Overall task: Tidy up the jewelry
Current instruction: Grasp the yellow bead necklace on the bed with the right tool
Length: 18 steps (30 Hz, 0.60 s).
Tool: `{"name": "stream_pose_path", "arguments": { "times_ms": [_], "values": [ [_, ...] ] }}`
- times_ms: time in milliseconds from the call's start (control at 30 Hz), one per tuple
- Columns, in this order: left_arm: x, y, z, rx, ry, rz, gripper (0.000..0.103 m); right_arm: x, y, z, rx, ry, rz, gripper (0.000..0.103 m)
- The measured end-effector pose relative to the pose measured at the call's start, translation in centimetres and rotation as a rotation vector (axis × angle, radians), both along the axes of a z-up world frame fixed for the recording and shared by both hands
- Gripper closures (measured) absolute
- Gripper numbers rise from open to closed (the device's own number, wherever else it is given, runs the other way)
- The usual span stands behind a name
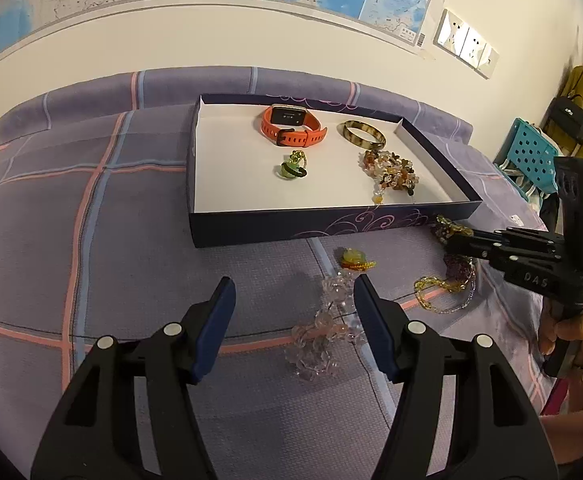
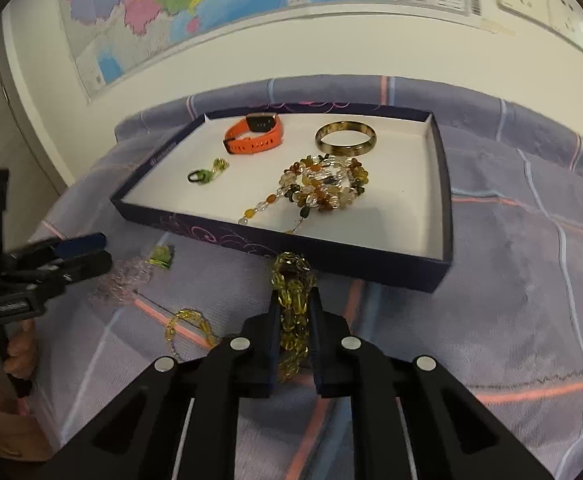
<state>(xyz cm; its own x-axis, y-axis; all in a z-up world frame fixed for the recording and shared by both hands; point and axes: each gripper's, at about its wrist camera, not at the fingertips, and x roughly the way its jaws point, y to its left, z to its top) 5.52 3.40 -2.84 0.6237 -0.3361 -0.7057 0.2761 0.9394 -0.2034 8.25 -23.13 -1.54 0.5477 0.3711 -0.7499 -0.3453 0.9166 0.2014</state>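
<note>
A strand of glossy, faceted yellow-amber glass beads (image 2: 291,312) lies pinched between the pads of the right gripper (image 2: 294,300), whose jaws are closed tight on it; the strand runs toward 12 o'clock, its far end touching the near wall of the shallow dark-purple cardboard box lid with swirl print (image 2: 375,268). On the lid's matte white floor rest an orange rubber-strapped smartwatch (image 2: 253,136) at 11 o'clock, a smooth mottled horn-coloured bangle (image 2: 345,138) at 1 o'clock, a heaped bracelet of rough amber, clear and olive stone chips (image 2: 323,188) at the centre, and a small green bead charm on a black loop (image 2: 205,174) at 9 o'clock.

On the soft purple plaid bedspread (image 1: 71,240), the left gripper (image 1: 293,312) hangs with jaws parted wide, nothing pressed between its blue pads. Just ahead of them lies a cluster of clear pink crystal beads (image 1: 323,332); beyond, at 12 o'clock, sits a yellow-green stone pendant on orange cord (image 1: 353,258). A loop of small yellow beads (image 1: 439,288) lies at 2 o'clock.
</note>
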Motion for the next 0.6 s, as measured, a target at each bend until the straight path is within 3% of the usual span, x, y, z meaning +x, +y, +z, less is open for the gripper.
{"name": "stream_pose_path", "arguments": {
  "times_ms": [200,433,500,600],
  "values": [
    [-0.1,0.1,0.0,-0.008,-0.001,-0.001,0.042,-0.3,-2.7,-0.1,0.153,0.064,-0.029,0.087],
    [0.0,0.2,-0.1,-0.015,0.002,0.001,0.042,-1.3,-3.2,-0.8,0.125,0.075,-0.026,0.085],
    [0.0,0.1,-0.1,-0.014,0.002,-0.001,0.042,-1.3,-3.2,-0.8,0.139,0.076,-0.021,0.078],
    [0.0,0.1,-0.1,-0.013,0.0,-0.001,0.042,-1.2,-2.3,-0.8,0.086,0.049,-0.014,0.082]
  ]
}}
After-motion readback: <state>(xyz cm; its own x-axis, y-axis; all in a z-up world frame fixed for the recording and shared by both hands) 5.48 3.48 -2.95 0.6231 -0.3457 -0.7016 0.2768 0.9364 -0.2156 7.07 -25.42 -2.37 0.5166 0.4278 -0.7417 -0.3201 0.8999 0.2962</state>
